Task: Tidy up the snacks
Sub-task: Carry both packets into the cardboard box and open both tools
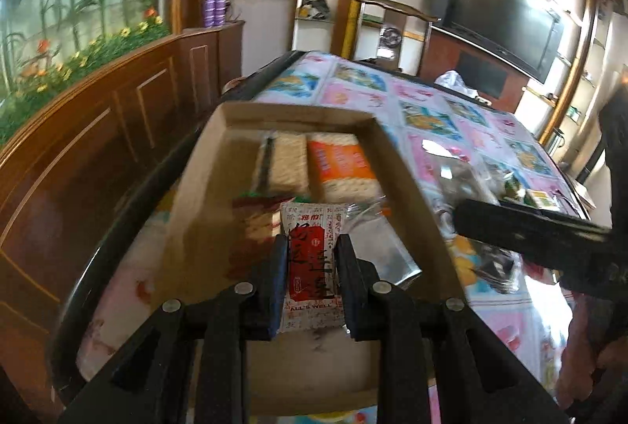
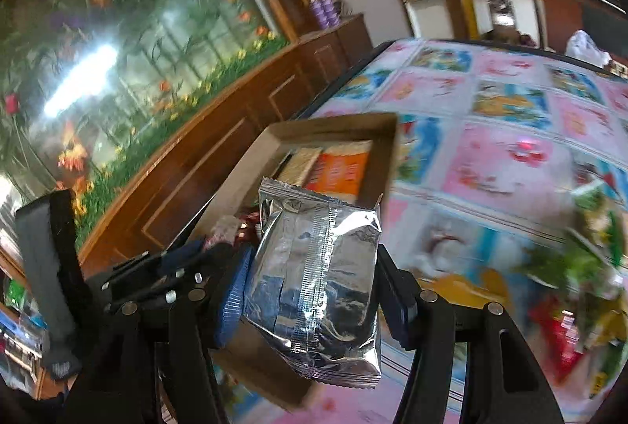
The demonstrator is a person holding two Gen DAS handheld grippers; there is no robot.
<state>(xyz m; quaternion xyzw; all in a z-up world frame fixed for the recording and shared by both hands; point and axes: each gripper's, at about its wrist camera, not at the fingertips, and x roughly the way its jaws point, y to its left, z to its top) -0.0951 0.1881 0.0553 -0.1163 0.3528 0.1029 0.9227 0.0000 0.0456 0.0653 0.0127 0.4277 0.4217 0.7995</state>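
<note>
A shallow cardboard box [image 1: 204,165] sits on the table and holds two cracker packs, one pale [image 1: 284,161] and one orange [image 1: 339,165]. My left gripper [image 1: 310,267] is shut on a small white and red sachet [image 1: 312,267], held over the near end of the box. A silver pack [image 1: 382,247] lies in the box beside it. My right gripper [image 2: 314,267] is shut on a silver foil snack pack [image 2: 314,279], held just above the box [image 2: 376,133] at its near right side.
The table has a flowered pink and blue cloth [image 2: 510,133]. Loose snack packets [image 2: 581,267] lie on it at the right. A wooden panelled wall [image 1: 98,149] runs along the left. The right gripper's body [image 1: 530,235] crosses the left wrist view.
</note>
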